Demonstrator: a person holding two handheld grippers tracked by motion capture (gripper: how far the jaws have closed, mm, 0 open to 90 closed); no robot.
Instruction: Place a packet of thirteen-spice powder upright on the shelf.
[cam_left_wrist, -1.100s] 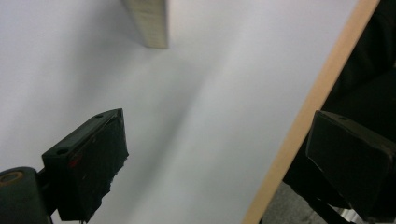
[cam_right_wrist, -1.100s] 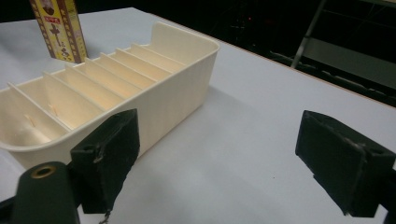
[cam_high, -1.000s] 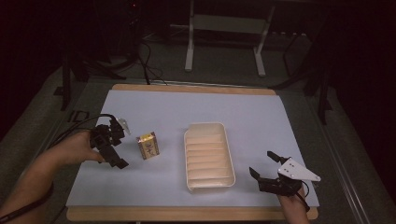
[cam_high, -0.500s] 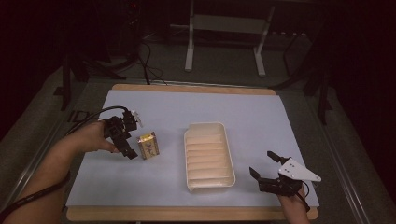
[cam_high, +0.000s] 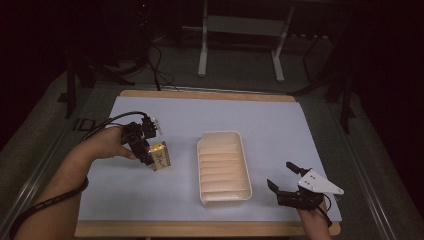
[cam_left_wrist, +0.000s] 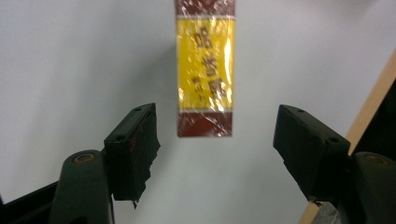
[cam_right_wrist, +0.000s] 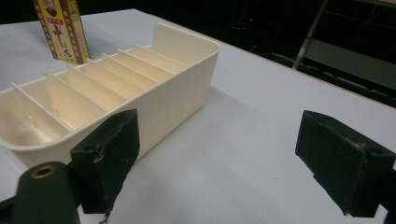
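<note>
Left gripper (cam_high: 150, 155) spread wide just over the upright yellow packet (cam_high: 159, 156), packet standing between and ahead of its jaws, right gripper (cam_high: 284, 180) also apart, divided cream tray (cam_high: 221, 137) beside it, nothing held.

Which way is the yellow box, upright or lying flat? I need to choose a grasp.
Upright: the yellow box stands on end on the table, between the open left gripper's jaws.

Left gripper (cam_high: 150, 155) pointing down, jaws apart; right gripper (cam_high: 282, 179) low, jaws spread.
</note>
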